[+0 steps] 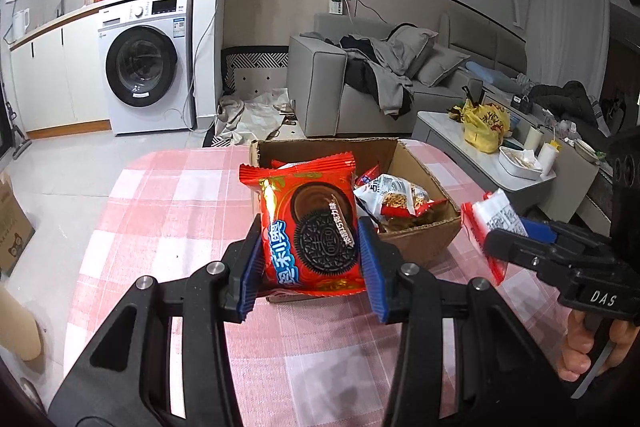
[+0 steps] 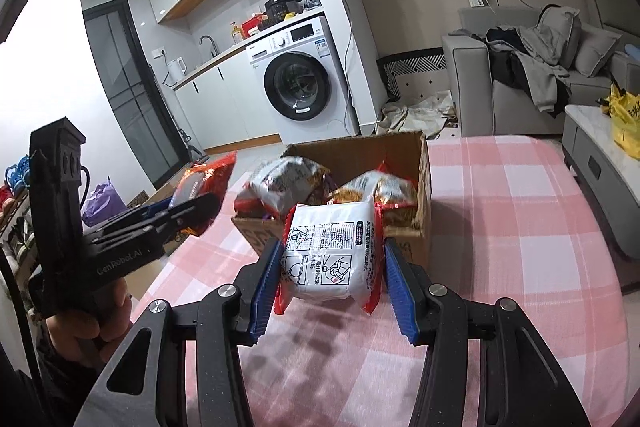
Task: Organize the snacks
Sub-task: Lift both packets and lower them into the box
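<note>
Box [image 1: 416, 239] lies at 12 o'clock from both our grippers: left [image 1: 312, 259] clamps Oreo pack [image 1: 312, 227], right [image 2: 332, 267] clamps noodle pack [image 2: 332, 255], equally near.

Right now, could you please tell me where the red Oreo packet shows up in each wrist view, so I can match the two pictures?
Left wrist view: the red Oreo packet sits at centre, clamped between the left gripper fingers, in front of the cardboard box.
Right wrist view: the packet is at mid-left, blurred, held by the left gripper seen from the side.
Shared landmark: the white washing machine behind the table.
</note>
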Motion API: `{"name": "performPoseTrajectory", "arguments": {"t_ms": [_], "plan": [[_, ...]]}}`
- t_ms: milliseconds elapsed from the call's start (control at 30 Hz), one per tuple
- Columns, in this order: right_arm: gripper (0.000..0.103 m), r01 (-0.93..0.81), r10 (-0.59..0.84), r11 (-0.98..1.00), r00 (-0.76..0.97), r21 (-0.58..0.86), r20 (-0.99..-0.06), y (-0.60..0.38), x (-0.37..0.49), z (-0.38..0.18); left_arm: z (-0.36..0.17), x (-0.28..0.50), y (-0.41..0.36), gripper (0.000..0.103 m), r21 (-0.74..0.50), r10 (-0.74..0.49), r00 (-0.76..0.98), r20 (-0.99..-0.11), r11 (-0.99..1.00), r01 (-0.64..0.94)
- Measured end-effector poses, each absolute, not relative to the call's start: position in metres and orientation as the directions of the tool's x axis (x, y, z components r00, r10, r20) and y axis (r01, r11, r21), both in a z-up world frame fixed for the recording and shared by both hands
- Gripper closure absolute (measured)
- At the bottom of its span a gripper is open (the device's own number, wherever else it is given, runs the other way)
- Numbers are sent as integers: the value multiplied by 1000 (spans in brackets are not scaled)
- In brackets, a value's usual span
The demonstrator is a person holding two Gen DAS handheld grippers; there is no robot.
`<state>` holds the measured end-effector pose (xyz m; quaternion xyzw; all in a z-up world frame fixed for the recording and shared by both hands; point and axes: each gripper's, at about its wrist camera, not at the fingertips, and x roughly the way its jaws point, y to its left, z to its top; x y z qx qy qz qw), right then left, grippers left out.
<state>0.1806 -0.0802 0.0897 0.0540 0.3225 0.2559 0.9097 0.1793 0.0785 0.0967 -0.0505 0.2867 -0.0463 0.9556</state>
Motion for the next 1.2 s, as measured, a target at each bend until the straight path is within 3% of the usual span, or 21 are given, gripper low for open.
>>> {"name": "performPoseTrajectory", "arguments": {"t_ms": [667,1200], "plan": [[52,-433,490,869,677,240,-549,-48,231,94,60,250,58,62,-116,-134,799,-586,990,82],[52,-381,493,870,681,312,-541,-52,269,83,44,308,30,63,-104,-146,788,-598,989,104]]}}
